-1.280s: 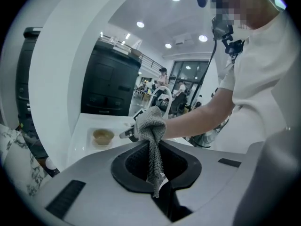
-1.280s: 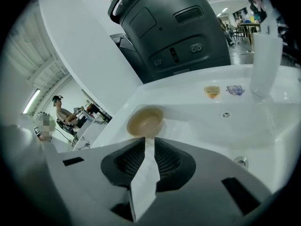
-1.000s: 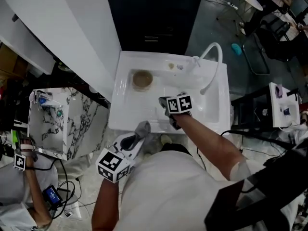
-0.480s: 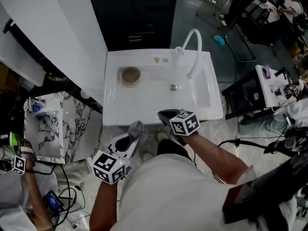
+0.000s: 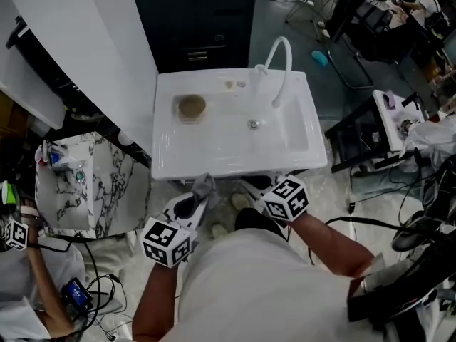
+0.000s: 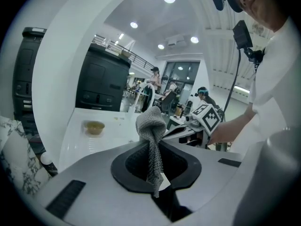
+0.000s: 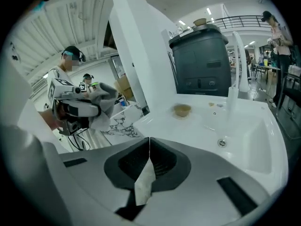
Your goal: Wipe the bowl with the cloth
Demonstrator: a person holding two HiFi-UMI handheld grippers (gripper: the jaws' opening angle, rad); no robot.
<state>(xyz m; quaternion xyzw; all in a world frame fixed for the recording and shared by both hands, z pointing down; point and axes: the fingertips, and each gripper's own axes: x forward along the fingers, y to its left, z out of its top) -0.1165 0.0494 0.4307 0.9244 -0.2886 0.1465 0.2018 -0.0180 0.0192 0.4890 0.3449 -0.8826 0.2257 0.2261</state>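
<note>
We are at the start of the job, with the wiping itself not yet begun: the left hand-held gripper point(image 5: 194, 204) is clenched on the cloth point(image 6: 151, 126), a grey knitted piece pinched low between its jaws so that a crumpled tuft stands up above them. The right hand-held gripper point(image 7: 149, 149) has its jaws pressed together with nothing caught in them (only a thin pale strip shows at the seam, which looks to us like part of the jaw itself). Both hang just in front of the near rim of the white sink point(image 5: 235, 155), close to the body and near one another. The bowl point(image 5: 191, 107), small and tan, sits upright on the sink's back left ledge, to the left of the curved faucet point(image 5: 281, 63), well apart from both grippers and touched by neither. We judge the step in hand to be the approach. The next move calls for carrying the cloth forward and to the left over the basin until the tuft reaches the bowl's inside. The empty right gripper would first need to open and steady the bowl's rim, since a light bowl on a smooth ledge may slide under the rubbing. The grip on the cloth is low, so the loose tuft should meet the bowl first.
</note>
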